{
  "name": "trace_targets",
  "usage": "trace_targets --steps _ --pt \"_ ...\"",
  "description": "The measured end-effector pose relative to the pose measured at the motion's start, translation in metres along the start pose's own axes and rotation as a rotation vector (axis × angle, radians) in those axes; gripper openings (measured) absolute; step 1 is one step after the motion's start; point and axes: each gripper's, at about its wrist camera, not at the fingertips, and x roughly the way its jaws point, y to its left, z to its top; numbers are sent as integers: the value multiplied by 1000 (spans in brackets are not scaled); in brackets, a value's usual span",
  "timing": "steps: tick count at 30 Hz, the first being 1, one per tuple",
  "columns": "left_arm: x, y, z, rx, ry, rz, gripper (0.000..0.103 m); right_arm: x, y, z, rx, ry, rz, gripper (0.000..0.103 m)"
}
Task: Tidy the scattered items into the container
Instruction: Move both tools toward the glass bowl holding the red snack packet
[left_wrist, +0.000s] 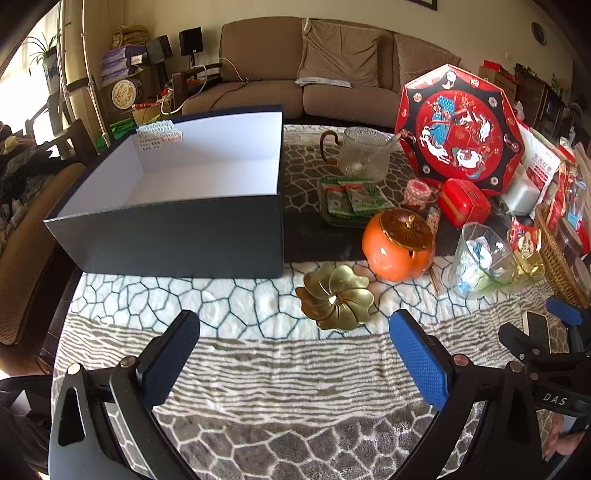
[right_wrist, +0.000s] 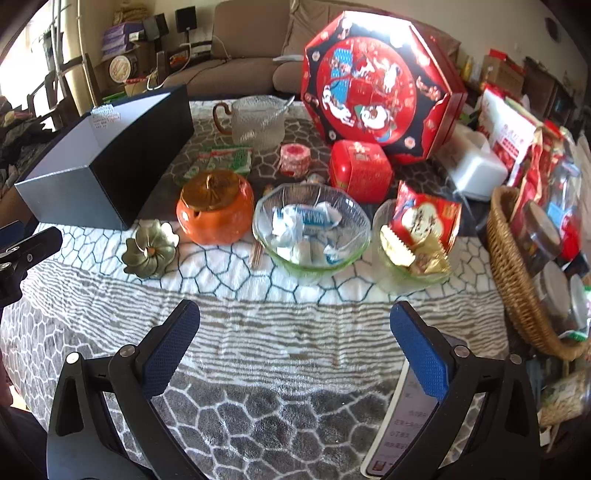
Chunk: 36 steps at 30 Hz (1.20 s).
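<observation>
A dark open box (left_wrist: 173, 236) with a white inside stands at the table's left; it also shows in the right wrist view (right_wrist: 110, 173). Scattered on the cloth are a gold flower dish (left_wrist: 336, 297) (right_wrist: 149, 247), an orange pumpkin jar (left_wrist: 399, 243) (right_wrist: 216, 206), a small red tin (left_wrist: 463, 201) (right_wrist: 360, 170) and a glass bowl of wrappers (left_wrist: 484, 258) (right_wrist: 312, 230). My left gripper (left_wrist: 295, 354) is open and empty just in front of the flower dish. My right gripper (right_wrist: 295, 347) is open and empty before the glass bowl.
A large red octagonal gift box (left_wrist: 460, 129) leans at the back right. A glass pitcher (left_wrist: 364, 153), a tray of green packets (left_wrist: 351, 201), a second bowl with red snack packets (right_wrist: 421, 236) and a wicker basket (right_wrist: 517, 280) crowd the right. A phone (right_wrist: 402, 417) lies under the right finger.
</observation>
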Motion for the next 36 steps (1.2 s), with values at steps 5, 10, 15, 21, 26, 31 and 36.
trace_targets --steps 5,10,15,21,26,31,36 --pt "-30 17 24 -23 -41 27 103 -38 1 28 -17 -33 -6 103" --pt "-53 27 40 -8 -67 52 103 -64 -2 44 -11 -54 20 103" --pt "-66 33 47 0 -72 70 103 -77 -2 49 -28 -54 22 103" --pt "-77 30 51 -6 -68 56 103 -85 -8 57 -14 -42 34 103" --pt "-79 18 56 19 -56 46 103 -88 -21 63 21 -30 42 103" --pt "-79 5 60 42 -57 38 103 -87 -34 66 30 -28 22 103" --pt "-75 -11 63 45 -52 13 103 -82 -47 63 35 -16 5 103"
